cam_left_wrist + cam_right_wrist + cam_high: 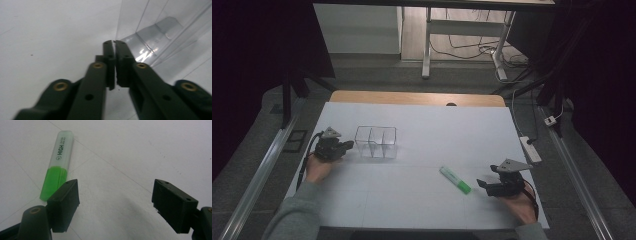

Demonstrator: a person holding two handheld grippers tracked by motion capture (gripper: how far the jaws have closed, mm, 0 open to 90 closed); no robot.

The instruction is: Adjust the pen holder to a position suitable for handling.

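clear rigid plastic divided box (376,141), light and slippery, best pinched at its thin wall; left gripper (115,43) clenched at its 9 o'clock wall; right gripper (116,200) released by green highlighter pen (58,171).

I see grey sleeves on both forearms, each black gripper topped by a grey three-cornered plate: left gripper (346,146), right gripper (482,183). Brass-coloured screws glint on my black jaw arms.
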